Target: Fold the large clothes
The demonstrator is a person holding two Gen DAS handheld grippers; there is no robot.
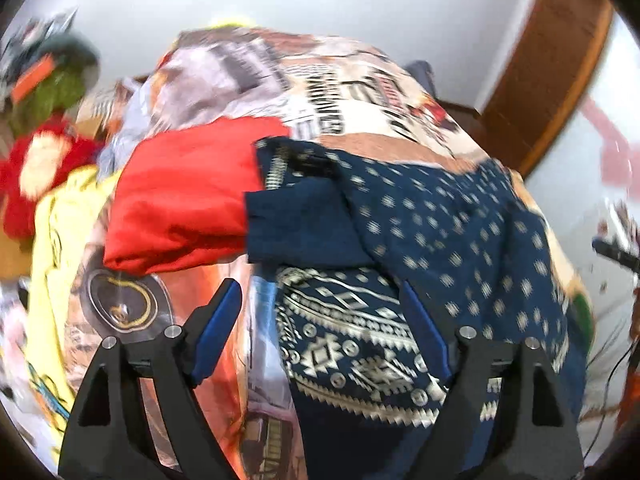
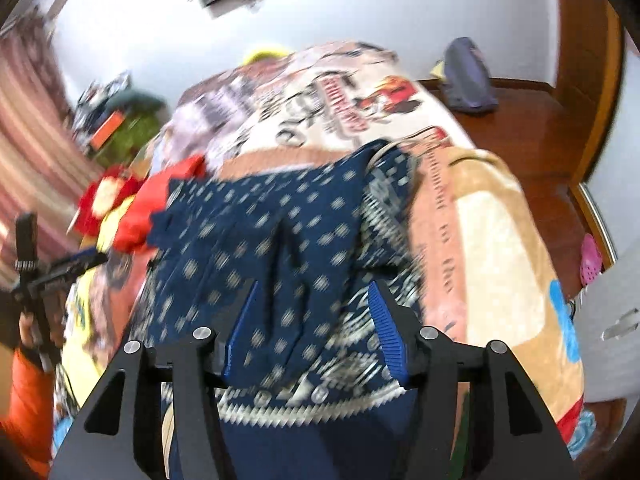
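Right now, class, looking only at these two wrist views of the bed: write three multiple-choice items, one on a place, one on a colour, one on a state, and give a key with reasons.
1. Where does the red garment lie relative to the navy patterned garment in the left wrist view?
A. to its left
B. to its right
C. under it

2. What colour are the pads on the left gripper fingers?
A. green
B. blue
C. white

3. How does the right gripper stand?
A. shut on the red garment
B. shut with nothing in it
C. open above the navy cloth

Key: 1 A, the red cloth borders the navy one's left edge. 2 B, both inner pads are blue. 3 C, the pads stand apart, pressing nothing.
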